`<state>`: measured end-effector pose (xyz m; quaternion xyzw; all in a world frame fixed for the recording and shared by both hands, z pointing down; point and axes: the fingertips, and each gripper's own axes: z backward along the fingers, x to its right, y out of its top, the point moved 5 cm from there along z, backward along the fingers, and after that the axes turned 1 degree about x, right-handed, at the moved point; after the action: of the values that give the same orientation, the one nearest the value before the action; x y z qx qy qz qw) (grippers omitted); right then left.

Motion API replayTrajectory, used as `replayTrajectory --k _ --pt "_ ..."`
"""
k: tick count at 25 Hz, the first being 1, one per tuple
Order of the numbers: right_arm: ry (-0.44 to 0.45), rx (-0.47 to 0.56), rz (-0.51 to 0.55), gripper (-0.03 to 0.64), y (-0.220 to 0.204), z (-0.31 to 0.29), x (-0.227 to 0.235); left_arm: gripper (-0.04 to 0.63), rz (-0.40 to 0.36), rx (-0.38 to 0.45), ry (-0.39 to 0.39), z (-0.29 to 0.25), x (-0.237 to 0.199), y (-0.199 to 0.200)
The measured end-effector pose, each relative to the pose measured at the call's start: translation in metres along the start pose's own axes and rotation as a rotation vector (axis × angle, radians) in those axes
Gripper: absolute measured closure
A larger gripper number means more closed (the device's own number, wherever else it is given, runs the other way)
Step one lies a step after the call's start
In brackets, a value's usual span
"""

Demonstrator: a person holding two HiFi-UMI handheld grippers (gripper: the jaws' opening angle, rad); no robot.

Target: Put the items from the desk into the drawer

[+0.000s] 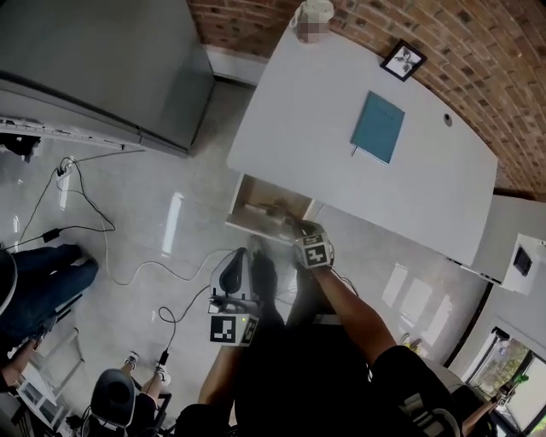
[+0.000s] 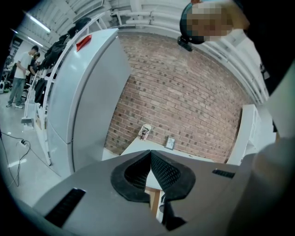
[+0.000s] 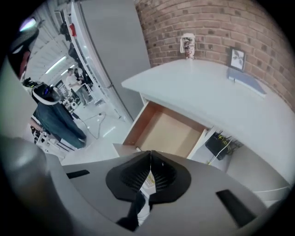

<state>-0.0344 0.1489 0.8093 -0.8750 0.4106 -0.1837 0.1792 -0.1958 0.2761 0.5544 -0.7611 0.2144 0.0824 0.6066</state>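
On the white desk lie a teal notebook, a small black picture frame and a paper cup. The wooden drawer under the desk's near edge stands pulled out, with a small item in it. My right gripper hangs above the drawer, its pads together at the tips; a white printed thing shows through the gap behind them. My left gripper is lower and to the left, shut and empty, pointing at the desk with the cup and frame.
A tall grey cabinet stands left of the desk against the brick wall. Cables run over the glossy floor, and a person sits at the left. A black box with wires sits under the desk.
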Motion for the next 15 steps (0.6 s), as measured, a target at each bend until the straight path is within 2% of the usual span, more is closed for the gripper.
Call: replayTrajectory --k 6,15 --pt "0.001 0.19 -0.002 0.615 0.049 0.081 0.005 0.592 -0.033 0.028 -0.058 -0.001 0.03 0.029" --pt "-0.072 0.488 0.003 0.617 0.096 0.223 0.017 0.592 -0.078 0.051 -0.172 0.0 0.082 0.06"
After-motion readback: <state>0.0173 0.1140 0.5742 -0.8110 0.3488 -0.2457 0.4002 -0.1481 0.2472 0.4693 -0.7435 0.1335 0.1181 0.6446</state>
